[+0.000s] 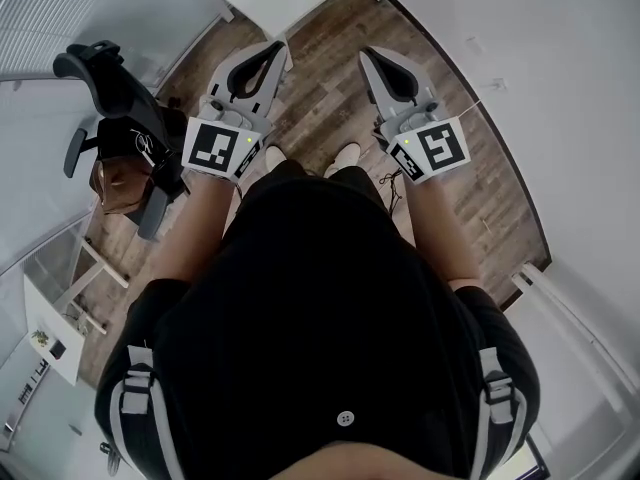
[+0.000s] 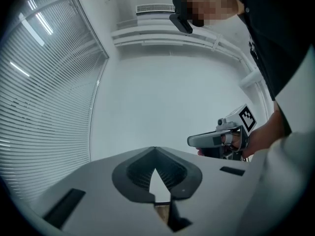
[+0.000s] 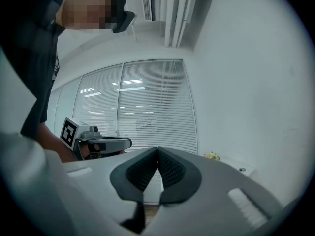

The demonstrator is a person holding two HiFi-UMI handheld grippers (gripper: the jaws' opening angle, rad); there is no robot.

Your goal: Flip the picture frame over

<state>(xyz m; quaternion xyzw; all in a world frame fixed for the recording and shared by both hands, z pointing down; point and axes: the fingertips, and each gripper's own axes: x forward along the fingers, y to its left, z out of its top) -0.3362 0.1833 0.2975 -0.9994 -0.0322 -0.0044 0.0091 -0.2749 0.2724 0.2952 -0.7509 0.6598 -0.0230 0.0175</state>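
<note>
A person in a black shirt [image 1: 330,308] holds two grey plastic tongs level above pale shoes [image 1: 346,156]. The left tongs [image 1: 279,48] and right tongs [image 1: 366,56] have ribbed dark pads and are closed tip to tip on nothing. Only the head view shows the wood-plank floor [image 1: 320,68] beyond the shoes and a black office chair [image 1: 115,93] to their left, only the gripper views show slatted blinds [image 2: 39,112], and no view shows the picture frame.
</note>
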